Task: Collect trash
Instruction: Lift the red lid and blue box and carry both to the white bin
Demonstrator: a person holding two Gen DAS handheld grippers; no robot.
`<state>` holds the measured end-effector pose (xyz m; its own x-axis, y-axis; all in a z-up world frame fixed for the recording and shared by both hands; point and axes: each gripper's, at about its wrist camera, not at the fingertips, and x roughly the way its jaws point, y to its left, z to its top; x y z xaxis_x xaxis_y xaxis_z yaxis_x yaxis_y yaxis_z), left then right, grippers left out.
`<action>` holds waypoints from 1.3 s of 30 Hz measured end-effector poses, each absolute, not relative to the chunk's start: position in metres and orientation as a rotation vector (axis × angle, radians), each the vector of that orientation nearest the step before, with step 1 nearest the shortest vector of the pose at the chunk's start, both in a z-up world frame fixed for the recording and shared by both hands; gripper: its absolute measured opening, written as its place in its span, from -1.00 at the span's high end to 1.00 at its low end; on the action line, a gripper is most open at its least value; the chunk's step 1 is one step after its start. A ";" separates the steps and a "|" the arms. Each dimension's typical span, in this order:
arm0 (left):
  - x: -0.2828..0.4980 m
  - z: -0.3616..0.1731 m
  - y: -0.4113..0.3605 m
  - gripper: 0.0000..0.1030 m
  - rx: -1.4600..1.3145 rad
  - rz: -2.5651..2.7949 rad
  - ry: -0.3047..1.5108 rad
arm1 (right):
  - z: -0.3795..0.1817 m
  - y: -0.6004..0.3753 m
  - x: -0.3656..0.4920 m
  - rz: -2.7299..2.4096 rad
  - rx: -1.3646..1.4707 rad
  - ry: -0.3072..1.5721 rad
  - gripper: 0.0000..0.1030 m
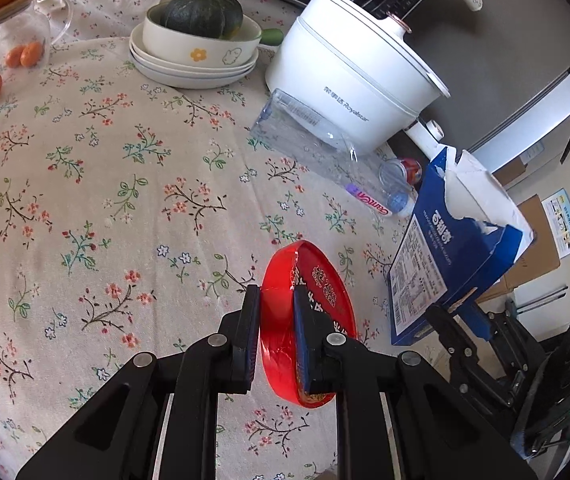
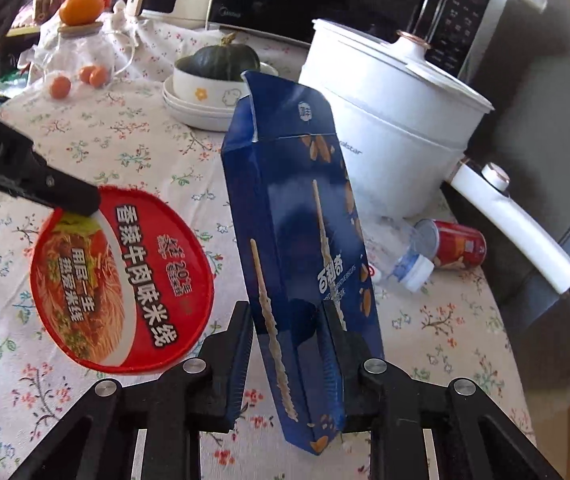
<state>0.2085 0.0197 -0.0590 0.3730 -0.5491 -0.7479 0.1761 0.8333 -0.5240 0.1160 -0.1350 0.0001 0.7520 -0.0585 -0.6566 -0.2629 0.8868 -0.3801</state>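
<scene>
1. In the lower centre of the left wrist view, the left gripper is clamping the red noodle-cup lid on edge, above the floral tablecloth. The lid's face is pointing toward the right of the frame.
2. In the lower centre of the right wrist view, the right gripper is gripping the blue biscuit box near its lower end. The box's long axis is running nearly upright, with the torn open flap pointing to the top of the frame.
3. At centre right of the left wrist view, a clear plastic bottle is lying on its side, its cap end pointing to the lower right. It is lying just beside the white electric pot.
4. At right of the right wrist view, a red can is lying on its side near the bottle cap.
5. At upper centre of the left wrist view, a white bowl is sitting on stacked plates and holding a dark green squash.
6. At upper left, a glass jar is showing small oranges.
</scene>
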 end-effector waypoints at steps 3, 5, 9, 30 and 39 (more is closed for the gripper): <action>0.198 -0.054 0.014 0.68 -0.386 -0.501 1.095 | 0.016 -0.144 0.101 0.131 -0.399 0.718 0.51; 0.191 -0.047 0.010 0.68 -0.376 -0.508 1.079 | 0.024 -0.149 0.092 0.144 -0.358 0.723 0.53; 0.175 -0.034 0.005 0.68 -0.374 -0.533 1.057 | 0.034 -0.157 0.079 0.152 -0.300 0.732 0.54; 0.057 -0.029 -0.121 0.68 -0.097 -0.808 1.063 | 0.071 -0.224 -0.050 -0.010 -0.167 0.727 0.54; 0.019 -0.062 -0.177 0.67 0.080 -0.841 1.088 | 0.052 -0.242 -0.067 -0.054 -0.158 0.799 0.53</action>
<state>0.0193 -0.1774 -0.0622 0.1952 -0.5621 -0.8037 0.6364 0.6961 -0.3324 -0.0674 -0.2416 0.0516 0.6967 -0.1084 -0.7092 -0.0113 0.9867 -0.1619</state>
